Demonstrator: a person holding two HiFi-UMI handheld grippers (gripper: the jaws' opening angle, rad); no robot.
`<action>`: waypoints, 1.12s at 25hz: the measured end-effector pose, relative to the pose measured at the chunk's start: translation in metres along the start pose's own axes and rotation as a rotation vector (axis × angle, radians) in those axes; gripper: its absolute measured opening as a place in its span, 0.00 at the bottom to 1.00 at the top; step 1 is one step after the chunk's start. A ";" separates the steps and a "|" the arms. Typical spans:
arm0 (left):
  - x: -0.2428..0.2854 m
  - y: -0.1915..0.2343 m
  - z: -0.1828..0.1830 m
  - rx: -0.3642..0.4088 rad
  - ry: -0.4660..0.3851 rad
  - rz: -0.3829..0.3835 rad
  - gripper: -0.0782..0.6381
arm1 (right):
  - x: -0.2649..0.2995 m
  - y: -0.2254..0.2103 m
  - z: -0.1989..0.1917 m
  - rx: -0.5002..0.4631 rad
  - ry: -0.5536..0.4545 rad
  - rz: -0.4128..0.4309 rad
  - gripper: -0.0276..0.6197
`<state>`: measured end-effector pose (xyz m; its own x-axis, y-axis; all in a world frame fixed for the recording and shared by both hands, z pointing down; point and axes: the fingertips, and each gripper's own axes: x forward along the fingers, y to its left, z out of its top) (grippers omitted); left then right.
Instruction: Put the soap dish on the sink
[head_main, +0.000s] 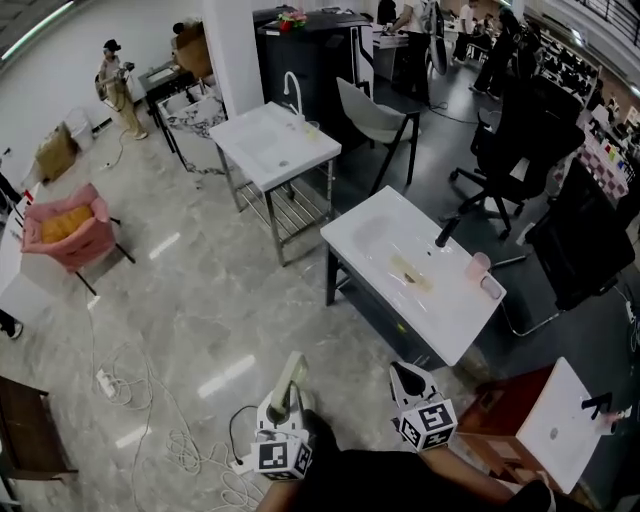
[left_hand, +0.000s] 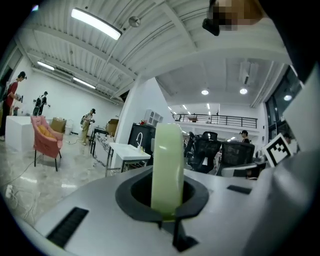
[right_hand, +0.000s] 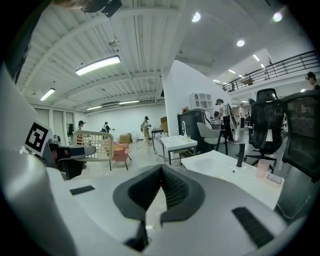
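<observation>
My left gripper (head_main: 287, 398) is shut on a pale green soap dish (head_main: 293, 376), held on edge low in the head view, over the floor. In the left gripper view the soap dish (left_hand: 167, 170) stands upright between the dark pads of the left gripper (left_hand: 167, 202). The right gripper (head_main: 408, 382) is beside it with its jaws shut and nothing in them; the right gripper (right_hand: 161, 172) shows its ridged pads meeting. The white sink (head_main: 450, 310) with a black faucet (head_main: 447, 232) stands just beyond both grippers, also seen as the sink (right_hand: 225, 172) at right. The slatted soap dish (right_hand: 95, 145) shows at left.
A pink cup (head_main: 478, 266) stands at the sink's right end. A second white sink on a metal frame (head_main: 275, 145) stands farther back, with a grey chair (head_main: 375, 115) and black office chairs (head_main: 515, 160) to the right. Cables (head_main: 130, 400) lie on the floor. A pink armchair (head_main: 65, 230) is at left.
</observation>
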<state>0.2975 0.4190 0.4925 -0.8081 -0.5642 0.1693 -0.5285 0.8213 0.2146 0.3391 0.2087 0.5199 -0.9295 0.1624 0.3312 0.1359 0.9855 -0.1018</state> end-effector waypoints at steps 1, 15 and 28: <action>0.009 0.010 0.005 0.015 0.001 -0.007 0.13 | 0.015 0.002 0.006 -0.001 0.002 -0.002 0.04; 0.128 0.119 0.076 -0.040 -0.003 -0.081 0.13 | 0.166 0.015 0.088 -0.044 0.001 -0.071 0.04; 0.170 0.189 0.088 -0.045 0.001 -0.115 0.13 | 0.236 0.052 0.097 -0.072 0.069 -0.057 0.04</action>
<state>0.0376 0.4856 0.4776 -0.7427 -0.6543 0.1422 -0.6051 0.7468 0.2760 0.0934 0.2935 0.5014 -0.9109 0.1061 0.3987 0.1097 0.9939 -0.0138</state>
